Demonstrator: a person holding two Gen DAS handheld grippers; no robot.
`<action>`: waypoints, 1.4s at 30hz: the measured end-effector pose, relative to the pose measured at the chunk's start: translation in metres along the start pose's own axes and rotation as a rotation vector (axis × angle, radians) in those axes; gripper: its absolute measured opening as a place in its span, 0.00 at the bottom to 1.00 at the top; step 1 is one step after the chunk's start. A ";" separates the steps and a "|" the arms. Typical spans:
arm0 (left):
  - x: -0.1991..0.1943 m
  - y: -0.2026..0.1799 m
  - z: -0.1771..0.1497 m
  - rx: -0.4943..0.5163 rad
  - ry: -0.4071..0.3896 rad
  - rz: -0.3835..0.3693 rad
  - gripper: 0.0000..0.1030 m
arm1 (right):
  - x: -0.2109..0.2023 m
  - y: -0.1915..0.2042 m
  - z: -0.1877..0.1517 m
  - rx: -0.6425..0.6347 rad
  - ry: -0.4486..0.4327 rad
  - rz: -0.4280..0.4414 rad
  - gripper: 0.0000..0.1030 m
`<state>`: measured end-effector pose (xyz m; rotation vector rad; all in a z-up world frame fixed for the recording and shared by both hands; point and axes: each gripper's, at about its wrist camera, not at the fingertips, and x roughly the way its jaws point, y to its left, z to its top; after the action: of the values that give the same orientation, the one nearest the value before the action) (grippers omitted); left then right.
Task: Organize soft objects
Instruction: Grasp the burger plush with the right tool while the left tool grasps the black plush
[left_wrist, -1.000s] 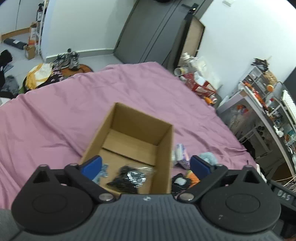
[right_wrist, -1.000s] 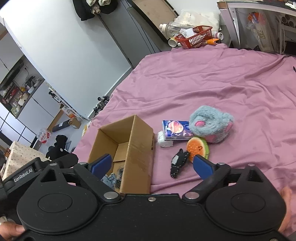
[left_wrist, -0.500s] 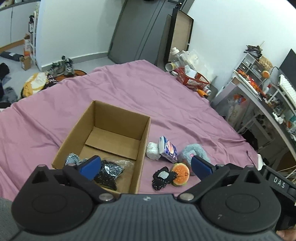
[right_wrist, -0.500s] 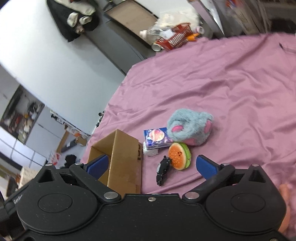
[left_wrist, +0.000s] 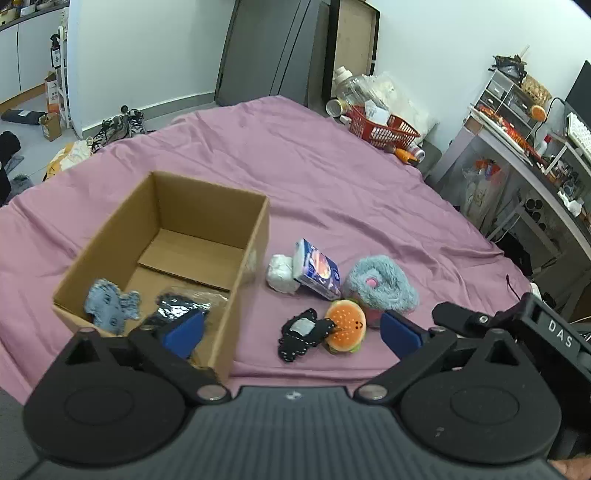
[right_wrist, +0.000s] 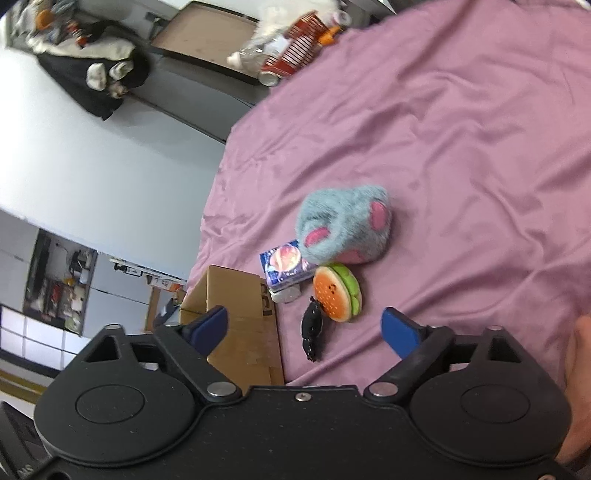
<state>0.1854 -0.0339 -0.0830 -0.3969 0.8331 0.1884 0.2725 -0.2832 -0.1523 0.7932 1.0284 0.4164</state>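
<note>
Both views have swung rightward off the cardboard box (left_wrist: 162, 258) onto the loose pile. Left tongs (left_wrist: 291, 330) gape empty; right tongs (right_wrist: 304, 326) are closing, nothing gripped. Black pouch (left_wrist: 301, 334), burger plush (left_wrist: 345, 326) and grey plush (left_wrist: 380, 286) lie on the bed (left_wrist: 332, 177), crowded together.
</note>
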 end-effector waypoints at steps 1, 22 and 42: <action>0.004 -0.003 -0.002 0.005 0.002 0.004 0.97 | 0.001 -0.004 0.001 0.018 0.008 0.011 0.81; 0.089 -0.030 -0.023 0.052 0.108 0.048 0.54 | 0.045 -0.020 0.017 0.080 0.109 0.002 0.59; 0.135 -0.015 -0.028 -0.001 0.137 0.048 0.31 | 0.095 -0.031 0.026 0.094 0.157 -0.052 0.53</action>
<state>0.2604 -0.0580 -0.1969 -0.3940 0.9775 0.2078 0.3388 -0.2516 -0.2252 0.8252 1.2196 0.3921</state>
